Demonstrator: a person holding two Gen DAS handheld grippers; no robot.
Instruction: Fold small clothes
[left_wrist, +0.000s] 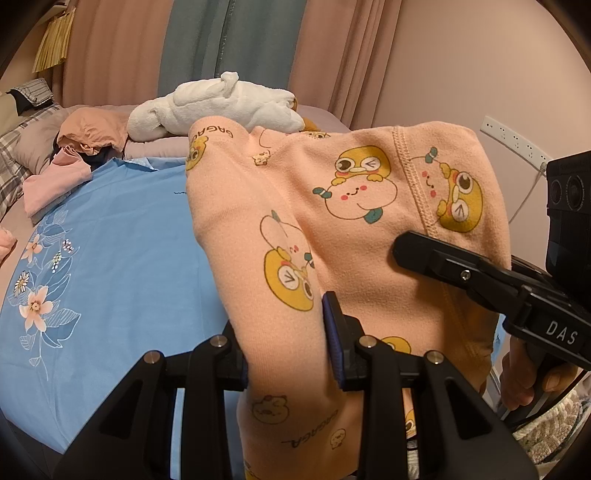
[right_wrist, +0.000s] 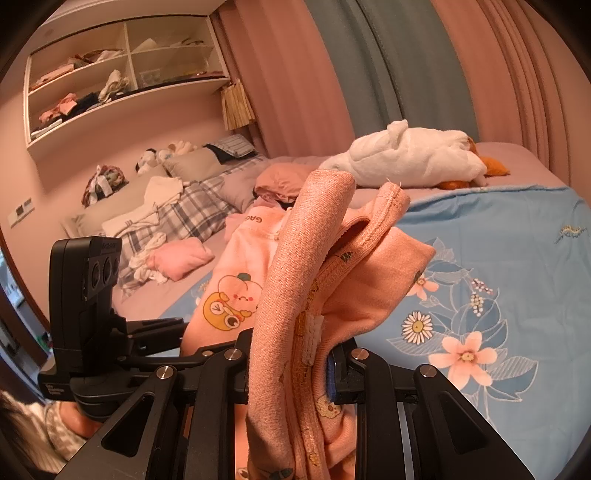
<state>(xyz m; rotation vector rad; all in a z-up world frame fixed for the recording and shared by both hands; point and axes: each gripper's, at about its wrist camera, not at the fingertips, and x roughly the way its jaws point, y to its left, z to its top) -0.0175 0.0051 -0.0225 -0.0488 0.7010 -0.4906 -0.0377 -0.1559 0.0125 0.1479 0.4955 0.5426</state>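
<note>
A small peach garment (left_wrist: 332, 229) with yellow cartoon prints is held up above the blue flowered sheet (left_wrist: 110, 236). My left gripper (left_wrist: 291, 365) is shut on its lower fold. My right gripper (right_wrist: 291, 373) is shut on a thick bunch of the same garment (right_wrist: 295, 266), with a ribbed hem sticking up. In the left wrist view the right gripper's black finger (left_wrist: 424, 254) lies on the cloth at the right. In the right wrist view the left gripper's camera body (right_wrist: 88, 295) shows at the left.
A white plush toy (left_wrist: 214, 107) lies at the far end of the bed. Pink clothes (right_wrist: 181, 258) and pillows (right_wrist: 192, 210) lie at the left. A wall shelf (right_wrist: 110, 74) holds clothes. Curtains (right_wrist: 388, 74) hang behind. The blue sheet (right_wrist: 498, 277) spreads under the garment.
</note>
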